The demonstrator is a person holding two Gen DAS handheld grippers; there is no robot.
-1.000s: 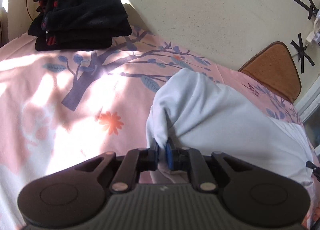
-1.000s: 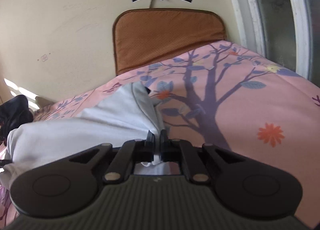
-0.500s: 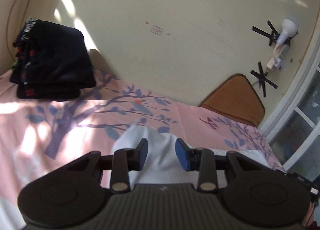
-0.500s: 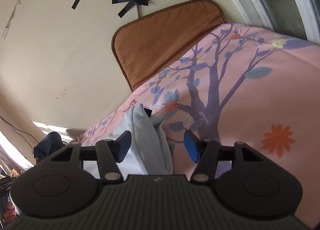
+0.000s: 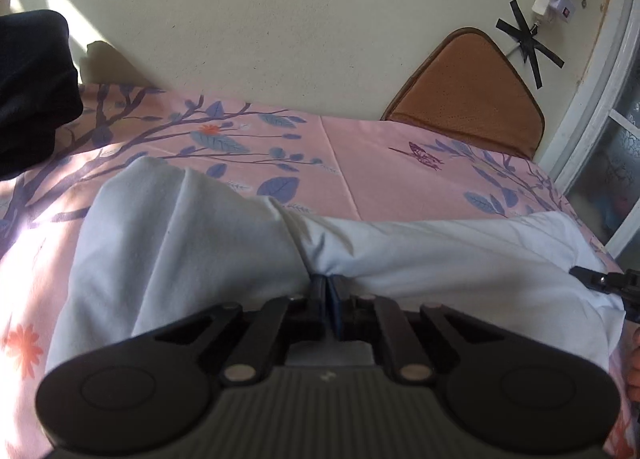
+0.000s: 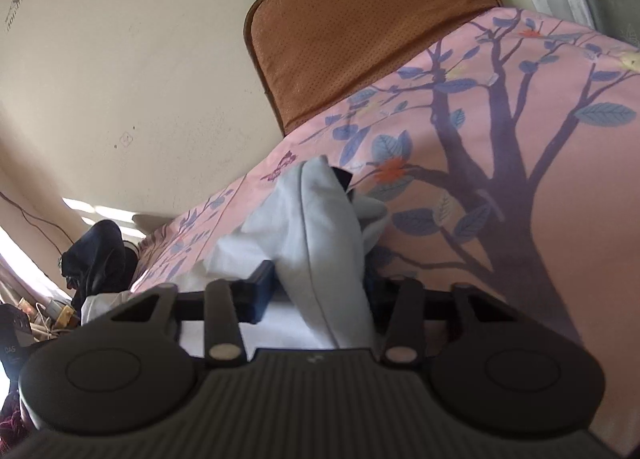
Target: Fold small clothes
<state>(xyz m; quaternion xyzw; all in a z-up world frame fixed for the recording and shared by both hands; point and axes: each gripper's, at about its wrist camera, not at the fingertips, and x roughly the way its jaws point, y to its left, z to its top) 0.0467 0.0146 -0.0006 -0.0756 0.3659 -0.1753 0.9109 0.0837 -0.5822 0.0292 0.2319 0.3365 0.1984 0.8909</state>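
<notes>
A pale blue garment (image 5: 192,243) lies bunched on the pink floral bedsheet (image 5: 380,179). My left gripper (image 5: 327,287) is shut on a pinched fold at the garment's near edge. In the right wrist view the same garment (image 6: 320,227) rises as a thick fold between the jaws of my right gripper (image 6: 320,291), which stand wide open on either side of it. The right gripper's tip (image 5: 596,279) shows at the right edge of the left wrist view.
A stack of folded dark clothes (image 5: 32,91) sits at the far left of the bed, also seen in the right wrist view (image 6: 100,255). A brown cushion (image 5: 472,99) leans on the cream wall. A window frame (image 5: 600,107) is at the right.
A second ago both grippers held the garment; half a second ago both were open. Now the left has shut on a fold again, and the right stays open around the fabric.
</notes>
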